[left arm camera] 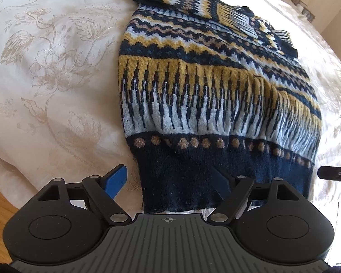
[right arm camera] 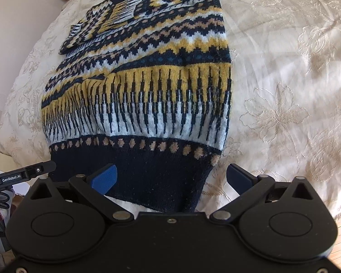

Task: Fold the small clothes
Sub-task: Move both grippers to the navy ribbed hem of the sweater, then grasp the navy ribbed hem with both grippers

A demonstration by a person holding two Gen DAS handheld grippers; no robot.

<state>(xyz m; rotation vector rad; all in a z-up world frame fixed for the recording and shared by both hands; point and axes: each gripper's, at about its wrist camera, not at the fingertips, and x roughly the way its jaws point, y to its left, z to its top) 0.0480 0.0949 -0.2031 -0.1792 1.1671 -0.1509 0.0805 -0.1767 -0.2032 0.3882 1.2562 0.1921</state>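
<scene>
A bed carries everything here, spread with a cream bedspread (left arm camera: 45, 72) woven with a pale beige floral pattern of leaves and large blossoms. The fabric is softly rumpled, and it drops off rounded at the near edge above a strip of wooden floor (left arm camera: 0, 207). Directly on the bedspread lies one knitted sweater (left arm camera: 193, 95), patterned in navy, mustard, light blue and tan, with its plain navy hem toward the near edge and its sleeves folded in across the far end.
</scene>
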